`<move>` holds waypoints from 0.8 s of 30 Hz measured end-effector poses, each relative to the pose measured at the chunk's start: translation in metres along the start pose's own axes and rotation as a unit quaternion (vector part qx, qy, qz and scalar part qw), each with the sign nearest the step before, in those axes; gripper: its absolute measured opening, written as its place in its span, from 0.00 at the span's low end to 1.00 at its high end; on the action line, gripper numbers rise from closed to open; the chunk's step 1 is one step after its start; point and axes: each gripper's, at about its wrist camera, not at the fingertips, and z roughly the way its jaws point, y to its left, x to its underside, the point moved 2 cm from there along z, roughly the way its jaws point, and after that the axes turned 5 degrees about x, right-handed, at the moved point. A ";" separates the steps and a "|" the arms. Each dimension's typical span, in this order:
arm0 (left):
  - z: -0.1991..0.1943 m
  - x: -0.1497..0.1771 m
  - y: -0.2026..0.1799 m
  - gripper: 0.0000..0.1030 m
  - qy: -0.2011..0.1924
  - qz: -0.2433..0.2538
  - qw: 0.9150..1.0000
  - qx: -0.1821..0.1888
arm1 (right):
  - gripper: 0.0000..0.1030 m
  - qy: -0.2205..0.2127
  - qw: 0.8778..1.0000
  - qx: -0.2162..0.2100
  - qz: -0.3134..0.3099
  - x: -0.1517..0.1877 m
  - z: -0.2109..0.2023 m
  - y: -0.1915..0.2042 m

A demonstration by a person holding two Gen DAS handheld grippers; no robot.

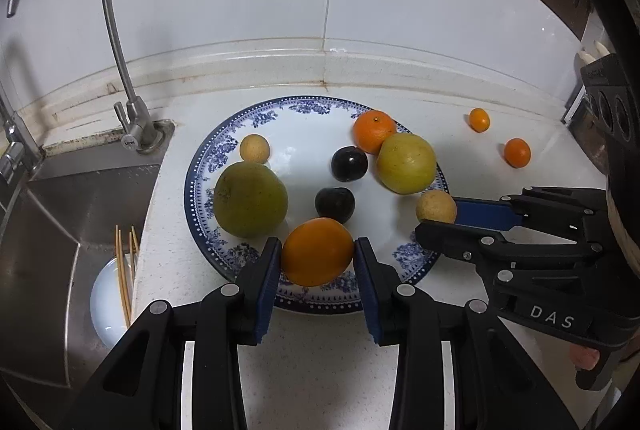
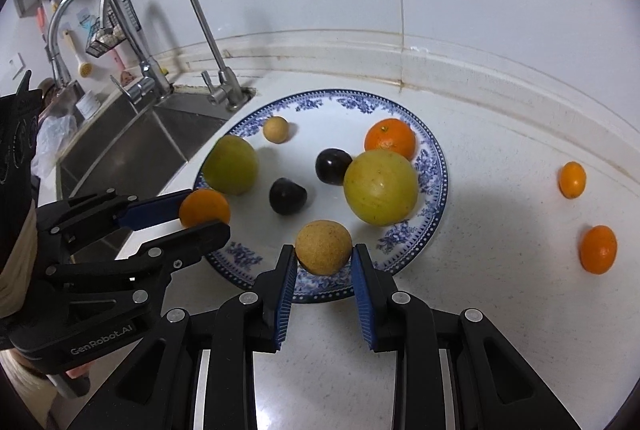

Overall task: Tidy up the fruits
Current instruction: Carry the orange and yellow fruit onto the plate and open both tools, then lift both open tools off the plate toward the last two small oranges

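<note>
Already we have both loads over the plate (image 1: 224, 150): our left gripper (image 1: 316, 254) clamps the orange (image 1: 316, 250) above its near rim, our right gripper (image 2: 324, 258) clamps the tan fruit (image 2: 323, 248) alongside, kumquats (image 2: 598, 249) farther right.

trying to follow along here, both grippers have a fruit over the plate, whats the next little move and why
Probably lower both a little further and open the jaws. The left gripper is shut on the orange and the right gripper on the tan round fruit, both over the near rim of the blue-patterned plate, where the other fruit already sits. Whether either touches the plate, I cannot tell.
</note>
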 end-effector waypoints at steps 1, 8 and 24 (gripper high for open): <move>0.001 0.000 0.000 0.35 0.000 0.000 1.000 0.000 | 0.28 0.002 1.000 0.000 0.000 0.000 0.002 0.000; 0.002 -0.003 0.000 0.36 -0.001 0.003 1.000 -0.004 | 0.29 0.004 1.000 -0.008 0.010 -0.001 0.005 -0.002; -0.052 -0.011 -0.025 0.45 -0.059 0.000 0.998 -0.011 | 0.38 -0.061 0.998 0.012 0.018 0.004 -0.052 -0.008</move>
